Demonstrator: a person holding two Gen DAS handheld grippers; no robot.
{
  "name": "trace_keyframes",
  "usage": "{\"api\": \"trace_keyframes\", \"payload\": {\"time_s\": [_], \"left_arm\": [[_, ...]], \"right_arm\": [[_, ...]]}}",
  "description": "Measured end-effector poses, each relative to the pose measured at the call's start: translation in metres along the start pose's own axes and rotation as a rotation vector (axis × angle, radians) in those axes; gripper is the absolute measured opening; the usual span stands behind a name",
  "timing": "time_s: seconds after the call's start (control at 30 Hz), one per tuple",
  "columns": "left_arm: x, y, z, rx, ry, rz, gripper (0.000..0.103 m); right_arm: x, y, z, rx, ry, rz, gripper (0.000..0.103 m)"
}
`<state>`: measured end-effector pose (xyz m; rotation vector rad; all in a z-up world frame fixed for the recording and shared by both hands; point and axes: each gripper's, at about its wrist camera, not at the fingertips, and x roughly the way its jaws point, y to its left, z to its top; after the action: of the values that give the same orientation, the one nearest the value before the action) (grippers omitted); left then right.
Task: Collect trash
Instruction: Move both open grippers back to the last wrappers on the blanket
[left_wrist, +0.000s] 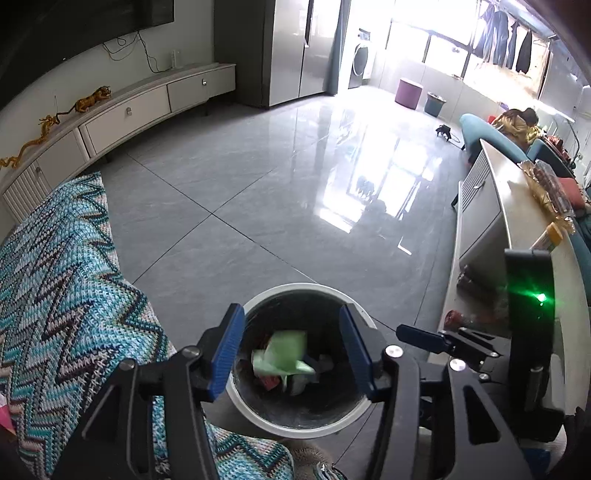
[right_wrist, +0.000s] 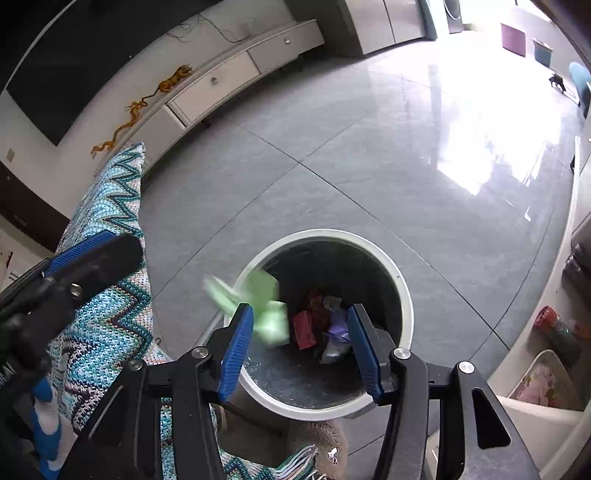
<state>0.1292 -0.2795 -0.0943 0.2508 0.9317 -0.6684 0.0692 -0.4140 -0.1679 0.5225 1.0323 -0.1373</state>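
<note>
A round trash bin with a white rim (left_wrist: 303, 286) (right_wrist: 325, 234) and a dark liner stands on the floor under both grippers. My left gripper (left_wrist: 291, 350) hangs open over its mouth, with a light green paper (left_wrist: 284, 354) blurred below it inside the bin. My right gripper (right_wrist: 300, 352) is open above the bin's near side. Blurred green paper (right_wrist: 262, 302) is loose in the air by its left pad, over the bin's left rim. A red wrapper (right_wrist: 304, 328) and pale scraps lie inside. One of the left gripper's fingers (right_wrist: 92, 254) shows at the left.
A zigzag knit blanket (left_wrist: 55, 295) (right_wrist: 110, 221) lies just left of the bin. A low table (left_wrist: 491, 206) with snack packets runs along the right, with bottles (right_wrist: 554, 325) on its lower shelf. Grey tile floor (left_wrist: 258, 184) stretches to a long TV cabinet (left_wrist: 147, 107).
</note>
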Motion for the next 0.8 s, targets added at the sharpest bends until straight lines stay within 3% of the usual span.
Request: {"api": "trace_keyframes", "payload": {"time_s": [0.3, 0.67, 0.8], "left_arm": [[-0.043, -0.004, -0.001, 0.01, -0.118, 0.12, 0.052], [-0.14, -0.002, -0.015, 0.032, -0.349, 0.296, 0.052], [-0.172, 0.005, -0.026, 0.025, -0.4, 0.315, 0.052]], "right_arm": [[-0.033, 0.008, -0.006, -0.006, -0.05, 0.021, 0.054], [-0.096, 0.043, -0.022, -0.054, -0.144, 0.055, 0.054], [-0.12, 0.059, -0.031, -0.075, -0.179, 0.062, 0.055]]}}
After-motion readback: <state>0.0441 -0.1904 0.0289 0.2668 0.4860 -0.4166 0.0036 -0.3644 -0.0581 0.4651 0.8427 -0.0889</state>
